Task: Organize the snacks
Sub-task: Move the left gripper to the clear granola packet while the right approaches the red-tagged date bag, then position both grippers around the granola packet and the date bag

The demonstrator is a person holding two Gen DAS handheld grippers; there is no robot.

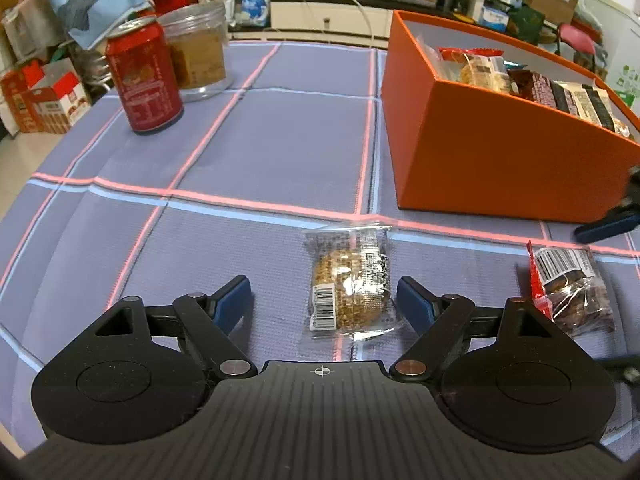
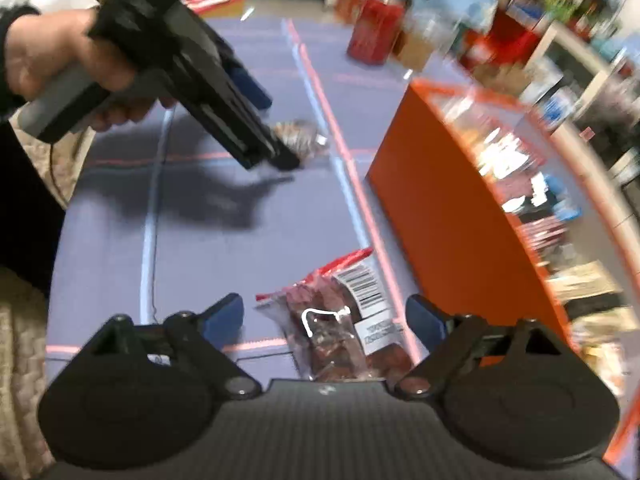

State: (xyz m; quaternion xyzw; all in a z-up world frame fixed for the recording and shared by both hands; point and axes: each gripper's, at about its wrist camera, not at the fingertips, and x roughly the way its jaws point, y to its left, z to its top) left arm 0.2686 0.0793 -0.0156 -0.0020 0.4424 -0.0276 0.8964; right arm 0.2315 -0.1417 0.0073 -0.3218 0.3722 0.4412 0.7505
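Right now your left gripper (image 1: 324, 300) hangs over the desk (image 1: 280, 140) with its fingers (image 1: 232, 300) spread wide, and a clear packet of golden crumbly snack (image 1: 352, 284) lies flat between them, untouched. Its barcode shows, but the small print is too fine to read. Your right gripper (image 2: 324, 320) also has its fingers (image 2: 224, 316) apart, straddling a red-edged packet of dark brown pieces (image 2: 340, 320) without pressing it; the white label and barcode are blurred beyond reading.

Only the left view shows the red can (image 1: 144, 80) and the clear plastic jar (image 1: 198, 52) at the far left of the desk, the can's writing illegible. Only the right view shows your left hand (image 2: 60, 64) on its handle.

Both packets lie near the orange box (image 1: 500, 152), already partly filled with wrapped snacks. The blue checked cloth between the packets and the can is bare, and the desk edge curves away on the left.
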